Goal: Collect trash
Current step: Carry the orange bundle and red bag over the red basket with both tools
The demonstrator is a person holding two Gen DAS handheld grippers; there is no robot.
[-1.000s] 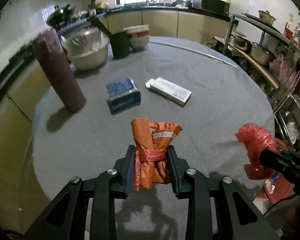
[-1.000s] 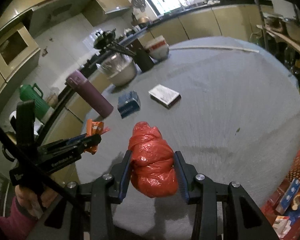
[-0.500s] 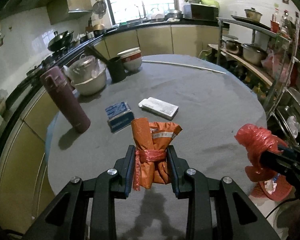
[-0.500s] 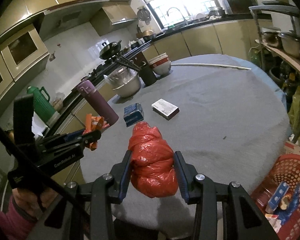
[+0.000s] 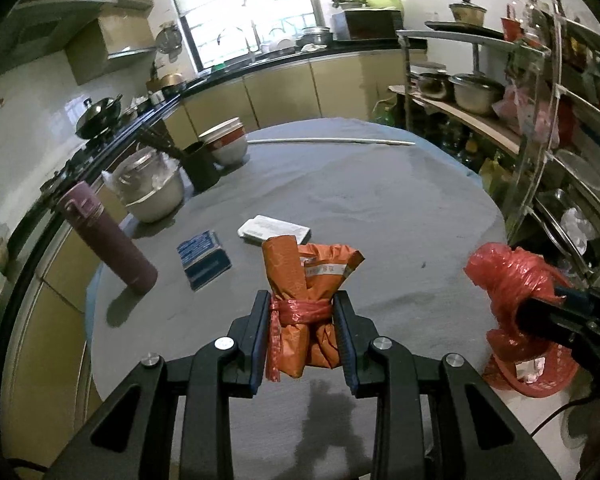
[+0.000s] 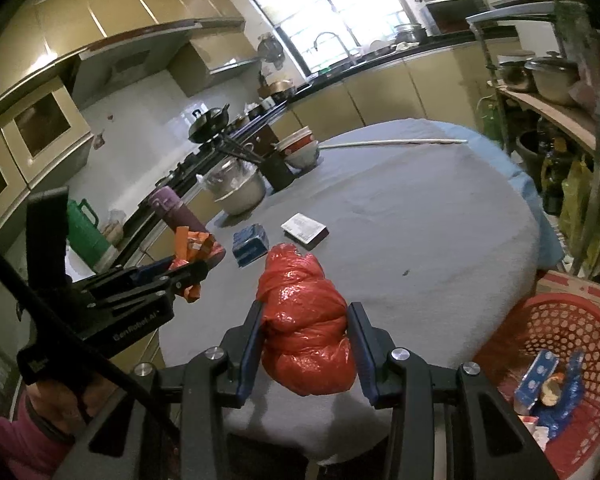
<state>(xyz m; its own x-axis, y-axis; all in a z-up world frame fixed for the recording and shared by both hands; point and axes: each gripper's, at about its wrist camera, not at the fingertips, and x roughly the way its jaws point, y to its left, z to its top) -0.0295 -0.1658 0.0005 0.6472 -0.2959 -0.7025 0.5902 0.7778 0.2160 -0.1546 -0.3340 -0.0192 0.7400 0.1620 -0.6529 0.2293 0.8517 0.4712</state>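
Observation:
My left gripper (image 5: 302,338) is shut on an orange wrapper bundle (image 5: 306,280) tied with a red band, held above the near edge of the round grey table (image 5: 380,208). My right gripper (image 6: 306,342) is shut on a crumpled red plastic bag (image 6: 306,336), also held above the table's near edge. The red bag also shows at the right of the left wrist view (image 5: 508,284). The orange bundle also shows at the left of the right wrist view (image 6: 192,248). A red mesh trash basket (image 6: 560,344) holding some trash stands on the floor at the lower right, beside the table.
On the table lie a blue box (image 5: 204,256) and a white flat box (image 5: 274,230). A maroon flask (image 5: 108,240), a covered bowl (image 5: 152,192), a black cup (image 5: 200,166) and stacked bowls (image 5: 226,144) stand at the left and back. A metal rack (image 5: 540,140) stands at the right.
Both grippers have risen and pulled back from the table with their loads still held. The basket has come further into the right wrist view.

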